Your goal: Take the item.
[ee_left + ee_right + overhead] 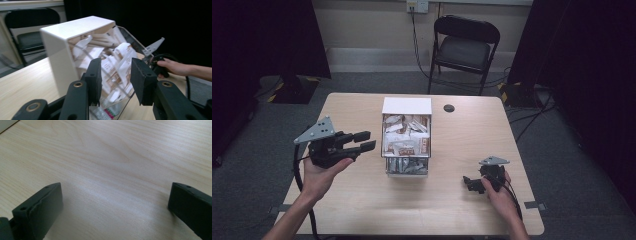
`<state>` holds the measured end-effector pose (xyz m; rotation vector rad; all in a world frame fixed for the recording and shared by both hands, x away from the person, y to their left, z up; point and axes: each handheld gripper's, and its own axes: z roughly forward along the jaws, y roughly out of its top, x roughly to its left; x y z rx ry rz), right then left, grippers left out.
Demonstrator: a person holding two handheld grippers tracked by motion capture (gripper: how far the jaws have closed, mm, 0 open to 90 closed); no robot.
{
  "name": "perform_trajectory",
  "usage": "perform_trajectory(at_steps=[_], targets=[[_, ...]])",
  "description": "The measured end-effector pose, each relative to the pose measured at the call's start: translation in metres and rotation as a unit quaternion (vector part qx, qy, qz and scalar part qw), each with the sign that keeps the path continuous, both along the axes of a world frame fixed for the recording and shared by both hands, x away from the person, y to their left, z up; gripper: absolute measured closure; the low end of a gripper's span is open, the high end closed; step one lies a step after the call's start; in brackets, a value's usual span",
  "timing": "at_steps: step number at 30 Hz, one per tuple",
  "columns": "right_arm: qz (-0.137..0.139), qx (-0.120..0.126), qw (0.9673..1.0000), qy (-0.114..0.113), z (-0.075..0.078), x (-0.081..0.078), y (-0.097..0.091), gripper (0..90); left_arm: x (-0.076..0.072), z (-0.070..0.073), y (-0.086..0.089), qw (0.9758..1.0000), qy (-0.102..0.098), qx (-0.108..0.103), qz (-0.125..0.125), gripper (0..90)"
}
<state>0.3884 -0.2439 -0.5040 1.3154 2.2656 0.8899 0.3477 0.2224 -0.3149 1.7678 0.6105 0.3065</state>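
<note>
Light, crinkly sachets (406, 134) fill the clear box (406, 106); pinch one edge. Left gripper (366, 140) beside it, jaws apart; right gripper (469, 183) jaws wide.

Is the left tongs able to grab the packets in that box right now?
Probably yes. The left tongs are open and aimed at the box from beside it, with bare table between them. But a clear front seems to cover the packets, so that might block them.
</note>
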Motion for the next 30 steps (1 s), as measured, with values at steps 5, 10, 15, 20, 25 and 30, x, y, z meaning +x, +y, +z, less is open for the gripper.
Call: perform_trajectory(at_steps=[5,10,15,20,25,30], targets=[[0.0,0.0,1.0,0.0,0.0,0.0,0.0,0.0,0.007,0.0,-0.021,0.9997,-0.005,0.008,-0.022,58.0],[0.0,0.0,1.0,0.0,0.0,0.0,0.0,0.0,0.013,0.001,-0.037,0.9993,-0.003,0.008,-0.036,57.9],[0.0,0.0,1.0,0.0,0.0,0.0,0.0,0.0,0.021,0.0,-0.048,0.9982,0.013,0.017,-0.056,62.0],[0.0,0.0,1.0,0.0,0.0,0.0,0.0,0.0,0.029,-0.004,-0.056,0.9979,0.019,0.017,-0.059,63.1],[0.0,0.0,1.0,0.0,0.0,0.0,0.0,0.0,0.037,-0.006,-0.062,0.997,0.027,0.029,-0.066,63.1],[0.0,0.0,1.0,0.0,0.0,0.0,0.0,0.0,0.039,-0.009,-0.067,0.9962,0.033,0.038,-0.072,63.4]])
